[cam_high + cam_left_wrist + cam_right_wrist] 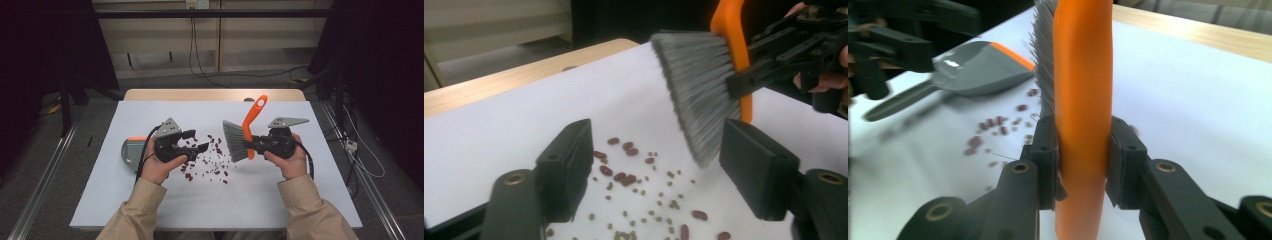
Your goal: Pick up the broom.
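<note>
An orange-handled brush [246, 131] hangs above the white table [280, 200], its handle clamped between the jaws of the right gripper [250, 145], grey bristles pointing toward scattered red beans [212, 157] and smaller green ones. The left gripper [196, 140] hovers over the beans' near-left edge, jaws spread apart and holding nothing, well short of the bristles. Behind that hand, a grey dustpan [975, 70] with an orange lip lies on the table, nothing visible in it, just left of the spill.
</note>
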Demonstrator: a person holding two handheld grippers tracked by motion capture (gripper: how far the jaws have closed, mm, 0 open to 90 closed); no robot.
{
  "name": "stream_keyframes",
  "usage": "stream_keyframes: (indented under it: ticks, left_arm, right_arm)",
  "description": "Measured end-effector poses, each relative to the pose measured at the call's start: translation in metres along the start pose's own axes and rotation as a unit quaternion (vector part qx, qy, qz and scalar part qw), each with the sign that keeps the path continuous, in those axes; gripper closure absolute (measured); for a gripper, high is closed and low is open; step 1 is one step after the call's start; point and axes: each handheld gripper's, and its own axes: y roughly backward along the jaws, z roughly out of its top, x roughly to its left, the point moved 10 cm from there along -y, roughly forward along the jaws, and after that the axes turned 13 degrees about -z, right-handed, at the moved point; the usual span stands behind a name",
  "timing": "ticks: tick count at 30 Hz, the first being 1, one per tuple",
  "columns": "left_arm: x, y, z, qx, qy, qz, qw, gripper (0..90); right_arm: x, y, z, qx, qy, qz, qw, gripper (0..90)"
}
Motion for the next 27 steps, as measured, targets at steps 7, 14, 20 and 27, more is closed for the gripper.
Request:
stream_keyframes:
  ticks: [7, 14, 20, 27]
  left_arm:
    - [0.004, 0.009, -0.001, 0.006, -0.010, 0.015, 0.9998, 24.3]
    - [0.010, 0.021, -0.006, 0.010, -0.010, 0.028, 0.9995, 23.3]
    - [0.019, 0.032, -0.013, 0.012, -0.005, 0.041, 0.9991, 22.4]
    - [0.030, 0.040, -0.026, 0.019, 0.007, 0.053, 0.9984, 21.8]
  right_arm:
    - [-0.037, 0.008, -0.010, 0.036, 0.000, -0.076, 0.9965, 70.4]
    - [-0.064, 0.012, -0.021, 0.080, 0.003, -0.125, 0.9889, 70.4]
    - [-0.071, -0.003, -0.030, 0.113, 0.008, -0.145, 0.9830, 70.7]
    - [-0.070, -0.029, -0.026, 0.079, -0.031, -0.122, 0.9889, 70.4]
